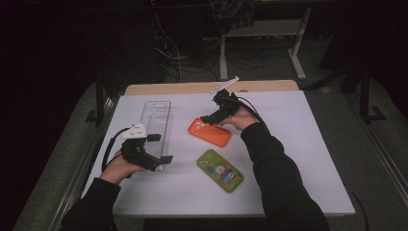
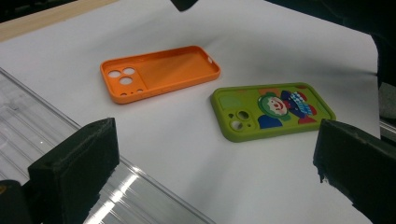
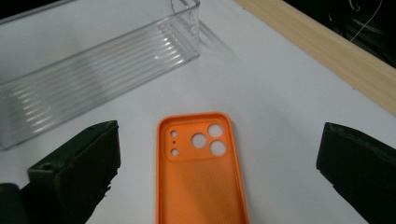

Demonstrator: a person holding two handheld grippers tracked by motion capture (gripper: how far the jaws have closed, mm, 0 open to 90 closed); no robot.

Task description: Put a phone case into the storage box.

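Orange phone case (image 3: 201, 177) lies partly cut off between right hand-held gripper (image 3: 219, 163) jaws.

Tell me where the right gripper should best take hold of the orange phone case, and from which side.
Probably across its two long side walls, coming down from above. The orange phone case lies flat on the white table, open side up, so its thin raised rim offers parallel edges. The right gripper already hovers over it, open wider than the case, camera-hole end pointing ahead.
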